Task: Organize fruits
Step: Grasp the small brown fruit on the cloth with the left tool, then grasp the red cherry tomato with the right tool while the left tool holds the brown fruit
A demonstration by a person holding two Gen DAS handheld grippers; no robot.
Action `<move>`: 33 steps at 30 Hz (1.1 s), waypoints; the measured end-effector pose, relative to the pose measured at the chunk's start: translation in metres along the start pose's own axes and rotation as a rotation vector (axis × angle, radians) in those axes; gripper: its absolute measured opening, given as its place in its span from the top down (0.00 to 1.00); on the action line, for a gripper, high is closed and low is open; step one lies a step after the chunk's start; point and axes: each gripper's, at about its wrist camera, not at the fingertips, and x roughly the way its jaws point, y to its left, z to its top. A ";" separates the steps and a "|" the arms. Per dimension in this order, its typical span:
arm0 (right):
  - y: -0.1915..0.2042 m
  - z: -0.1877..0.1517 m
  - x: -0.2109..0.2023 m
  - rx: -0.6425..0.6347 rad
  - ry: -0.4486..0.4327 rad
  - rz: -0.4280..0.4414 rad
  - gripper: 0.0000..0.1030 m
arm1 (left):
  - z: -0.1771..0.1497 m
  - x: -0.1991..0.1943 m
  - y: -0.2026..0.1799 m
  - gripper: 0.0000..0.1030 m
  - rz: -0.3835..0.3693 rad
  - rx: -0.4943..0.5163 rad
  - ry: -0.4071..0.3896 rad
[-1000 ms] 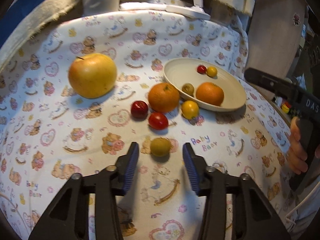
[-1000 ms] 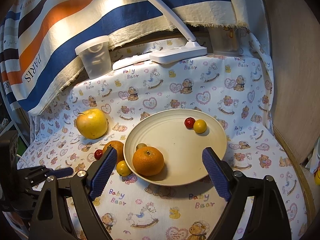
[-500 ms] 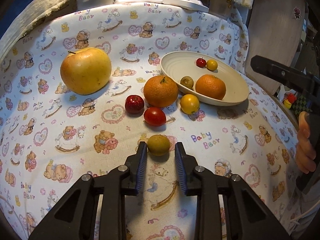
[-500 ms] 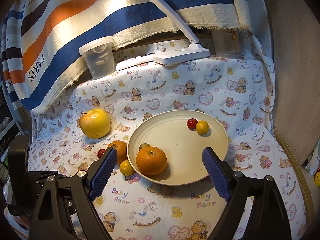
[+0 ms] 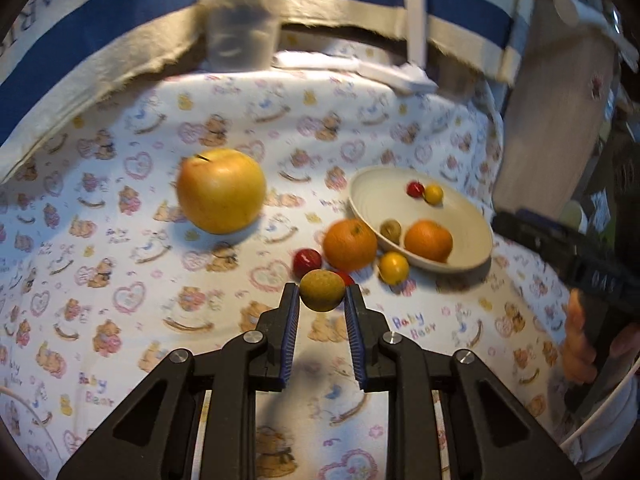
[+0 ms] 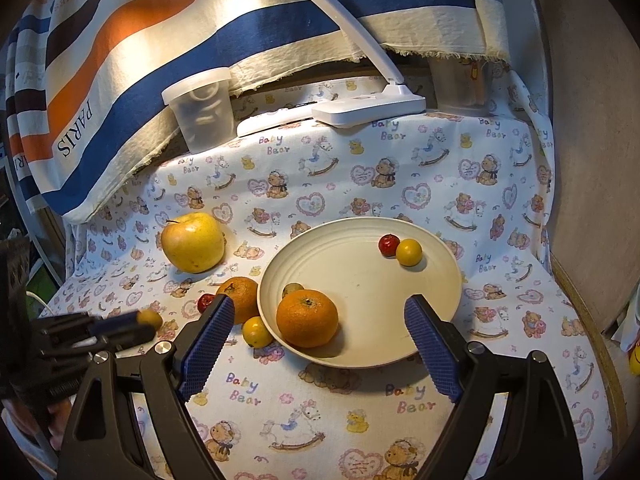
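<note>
Sitting between left gripper (image 5: 322,300) fingertips, clamped: yellow-green fruit (image 5: 322,290).

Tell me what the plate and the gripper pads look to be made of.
The plate looks like matte cream plastic or melamine, possibly glazed ceramic: ridged rings, dull even sheen, no chips. The pads on the right gripper look like blue rubber, judging by the molded diamond-knurl texture and no gloss.

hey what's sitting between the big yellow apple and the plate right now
An orange sits on the cloth there, against the plate rim, down from the apple. The right wrist view shows it.
</note>
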 end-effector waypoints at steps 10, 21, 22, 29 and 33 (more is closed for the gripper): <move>0.025 0.002 0.009 -0.022 0.080 0.150 0.21 | 0.010 -0.010 0.032 0.79 0.068 -0.084 -0.059; 0.088 0.004 0.047 -0.095 0.279 0.197 0.39 | 0.012 -0.010 0.047 0.79 0.105 -0.094 -0.057; 0.092 0.003 0.054 -0.097 0.296 0.188 0.40 | 0.012 -0.011 0.049 0.79 0.100 -0.102 -0.057; 0.112 -0.011 0.086 -0.146 0.377 0.108 0.53 | 0.013 -0.016 0.049 0.78 0.115 -0.106 -0.063; 0.117 -0.014 0.096 -0.148 0.409 0.054 0.61 | 0.013 -0.015 0.049 0.78 0.113 -0.109 -0.059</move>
